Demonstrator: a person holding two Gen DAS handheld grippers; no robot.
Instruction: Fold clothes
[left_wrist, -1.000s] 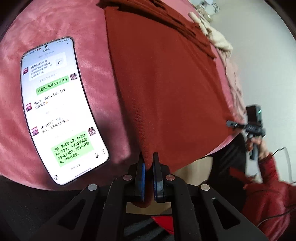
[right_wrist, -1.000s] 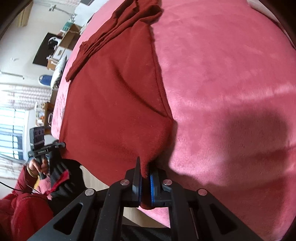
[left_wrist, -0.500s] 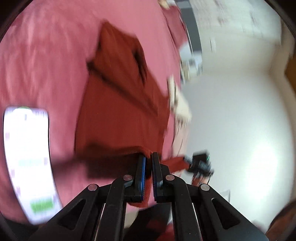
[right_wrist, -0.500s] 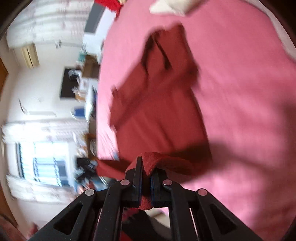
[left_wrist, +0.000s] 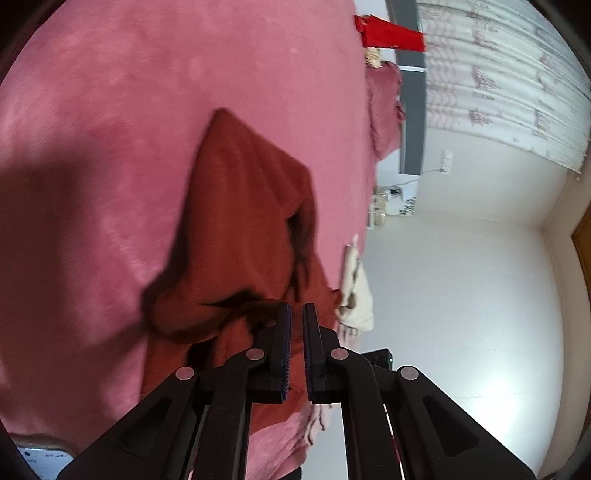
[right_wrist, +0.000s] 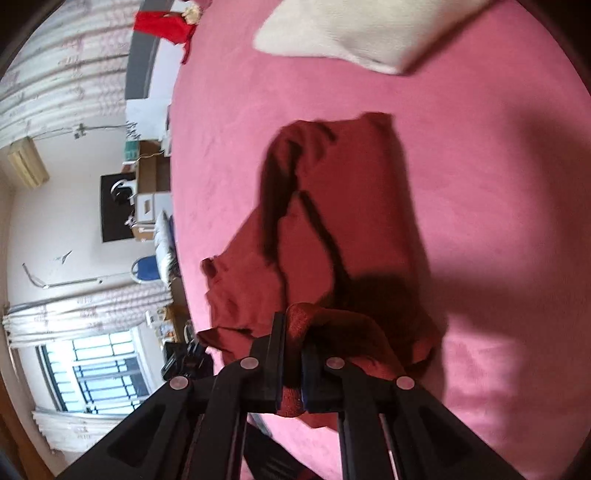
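The red garment (right_wrist: 343, 229) stretches toward 12 o'clock over the bed (right_wrist: 498, 184); the right gripper (right_wrist: 293, 354) clamps its near hem, while the left gripper's (left_wrist: 296, 350) jaws stand a slit apart, grip unclear.

In the left wrist view we find the garment (left_wrist: 240, 229) at the centre of the frame, lying on the blanket (left_wrist: 110, 147), with its near edge raised at the left gripper (left_wrist: 296, 314) low in the middle. A pale cloth (left_wrist: 356, 295) lies just right of it. In the right wrist view a pillow (right_wrist: 351, 33) rests at the top, behind the garment; the right gripper (right_wrist: 293, 325) sits at the lower centre with a fold of the garment between its fingers.
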